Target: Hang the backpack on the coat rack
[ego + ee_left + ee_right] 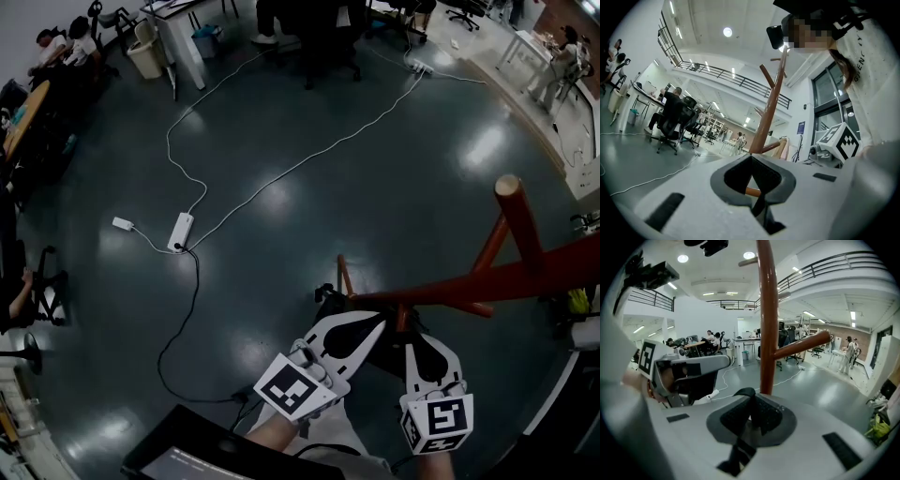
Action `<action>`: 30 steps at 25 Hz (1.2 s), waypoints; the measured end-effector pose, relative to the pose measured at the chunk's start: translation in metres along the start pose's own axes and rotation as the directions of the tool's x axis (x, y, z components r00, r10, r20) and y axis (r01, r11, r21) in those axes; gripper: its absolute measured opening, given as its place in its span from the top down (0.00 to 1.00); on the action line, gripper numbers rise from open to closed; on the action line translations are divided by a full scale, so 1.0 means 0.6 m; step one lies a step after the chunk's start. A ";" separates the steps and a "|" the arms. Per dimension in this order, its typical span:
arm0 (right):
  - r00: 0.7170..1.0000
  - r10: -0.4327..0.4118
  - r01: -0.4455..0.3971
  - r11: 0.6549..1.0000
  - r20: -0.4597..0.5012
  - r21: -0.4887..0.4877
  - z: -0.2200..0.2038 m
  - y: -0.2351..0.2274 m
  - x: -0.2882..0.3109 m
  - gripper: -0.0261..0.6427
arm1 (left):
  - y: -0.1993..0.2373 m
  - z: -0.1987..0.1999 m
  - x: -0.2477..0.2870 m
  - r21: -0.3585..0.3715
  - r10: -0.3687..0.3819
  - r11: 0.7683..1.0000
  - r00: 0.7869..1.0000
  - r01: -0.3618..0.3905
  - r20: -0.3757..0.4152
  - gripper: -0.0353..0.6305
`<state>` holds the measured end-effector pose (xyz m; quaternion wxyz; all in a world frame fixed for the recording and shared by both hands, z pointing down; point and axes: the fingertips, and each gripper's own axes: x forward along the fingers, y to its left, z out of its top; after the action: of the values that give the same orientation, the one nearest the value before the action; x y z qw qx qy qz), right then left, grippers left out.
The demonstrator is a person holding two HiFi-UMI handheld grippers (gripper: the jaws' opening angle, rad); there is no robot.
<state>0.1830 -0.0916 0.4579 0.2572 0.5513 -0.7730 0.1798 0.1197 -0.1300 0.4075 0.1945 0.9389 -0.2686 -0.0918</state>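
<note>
A red-brown wooden coat rack (511, 277) with slanted pegs rises at the right of the head view. Both grippers are held close to its pole (768, 324). Below them hangs the black backpack (330, 300), mostly hidden by the grippers. My left gripper (368, 330) is shut on a thin black strap (760, 206), and a peg shows through the gap in its pads. Just to its right, my right gripper (424, 349) is shut on a black strap loop (744, 393) directly in front of the pole. The pole (769, 112) stands ahead in the left gripper view.
A white power strip (180, 232) with white and black cables lies on the dark glossy floor at the left. A dark laptop (187, 457) sits at the bottom edge. Desks, office chairs and seated people line the far sides, and a bin (145, 56) stands at upper left.
</note>
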 end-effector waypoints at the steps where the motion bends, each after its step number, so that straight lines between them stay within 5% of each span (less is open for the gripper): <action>1: 1.000 0.001 -0.001 1.000 -0.008 -0.013 -0.003 0.001 0.002 0.91 | 0.003 0.000 0.000 -0.001 0.002 1.000 1.000 -0.002 0.002 0.93; 23: 0.997 -0.019 0.010 0.992 -0.070 -0.128 -0.027 -0.001 0.013 0.91 | -0.009 -0.019 -0.029 -0.021 0.025 0.999 1.000 -0.025 0.005 0.93; 30: 0.999 -0.026 0.029 0.984 0.020 -0.178 0.015 -0.012 0.007 0.91 | -0.009 -0.021 -0.036 -0.032 0.036 0.999 0.999 -0.035 0.011 0.93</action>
<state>0.1872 -0.1021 0.4529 0.3012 0.5384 -0.7805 0.1017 0.1074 -0.1101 0.4183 0.2096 0.9303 -0.2848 -0.0979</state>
